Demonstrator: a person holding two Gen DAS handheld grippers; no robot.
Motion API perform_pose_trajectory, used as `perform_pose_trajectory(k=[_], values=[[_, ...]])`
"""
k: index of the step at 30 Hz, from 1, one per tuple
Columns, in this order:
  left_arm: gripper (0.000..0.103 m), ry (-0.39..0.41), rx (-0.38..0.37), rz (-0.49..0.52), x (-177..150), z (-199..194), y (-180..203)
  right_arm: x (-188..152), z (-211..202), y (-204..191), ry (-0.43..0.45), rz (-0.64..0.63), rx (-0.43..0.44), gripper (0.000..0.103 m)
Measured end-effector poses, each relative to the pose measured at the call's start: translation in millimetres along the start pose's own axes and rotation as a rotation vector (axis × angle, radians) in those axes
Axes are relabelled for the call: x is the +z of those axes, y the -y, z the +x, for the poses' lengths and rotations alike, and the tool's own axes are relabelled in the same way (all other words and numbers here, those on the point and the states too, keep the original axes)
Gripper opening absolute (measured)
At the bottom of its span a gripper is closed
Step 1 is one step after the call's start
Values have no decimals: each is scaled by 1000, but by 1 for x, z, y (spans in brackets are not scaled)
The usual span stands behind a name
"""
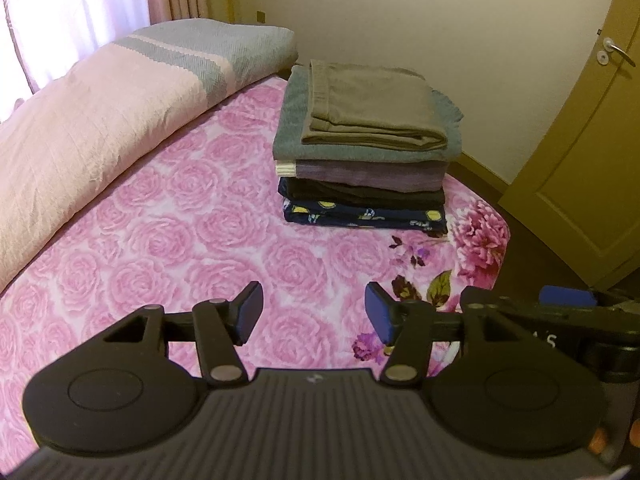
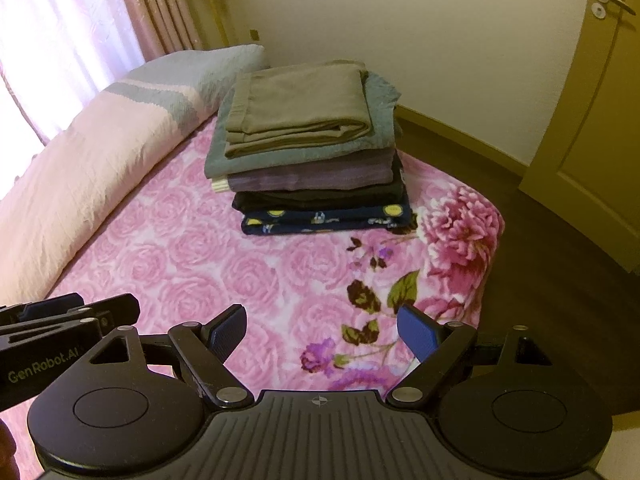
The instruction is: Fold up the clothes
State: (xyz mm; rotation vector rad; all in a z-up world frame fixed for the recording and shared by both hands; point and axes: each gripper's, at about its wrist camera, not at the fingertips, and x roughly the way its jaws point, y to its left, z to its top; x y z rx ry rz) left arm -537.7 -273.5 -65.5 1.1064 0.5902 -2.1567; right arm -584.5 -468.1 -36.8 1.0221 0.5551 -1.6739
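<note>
The stack (image 1: 364, 148) of folded clothes sits on the bed (image 1: 192, 216), toward twelve o'clock from both grippers and near the bed's far right corner. An olive piece (image 1: 372, 104) lies on top, then a teal towel (image 1: 360, 152), a mauve layer (image 1: 364, 176), a black one (image 1: 360, 194) and a navy print (image 1: 364, 216) at the bottom. The edges do not line up: the towel overhangs toward nine o'clock, and the top piece sits skewed.

The left gripper (image 1: 314, 316) and the right gripper (image 2: 322, 334) both hover over bare bedspread with their jaws spread wide, nothing between them. No unfolded garment shows in either view.

The likely risk is the stack itself. It is tall and soft, so a nudge or an off-centre addition could tip the upper layers toward the floor (image 2: 520, 208) at three o'clock. The pillow (image 1: 88, 128) lies at ten o'clock, well apart.
</note>
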Motion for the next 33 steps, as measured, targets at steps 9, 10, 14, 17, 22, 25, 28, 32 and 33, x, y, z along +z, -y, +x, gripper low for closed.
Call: perform_pose_trajectory(k=[9,10,14,17,22,25,28,32,33], values=[[57,-20,23,3,13,23,17,15,21,17,-30,-18,9,85],[57,-22,26,2,14,25,19,17,23,19,-33,-19,11,85],[58,-30,35,-2,19,34,24,23,31,24,-39,-26,16,85],[60,-26,41,51,21,38,27,28,36,28,-46,-29,21,85],[60,-28,52,45,27,47,30,36,44,32,-55,-32,30,85],[60,-24,55,49,31,51,32,40,48,34,-57,-34,33,85],[60,-13,63,56,35,54,35,43,52,36,-60,-33,35,85],[60,2,63,58,41,57,38,48,56,40,-59,-29,35,85],[60,5,61,57,42,58,38,49,57,41,-58,-28,35,85]])
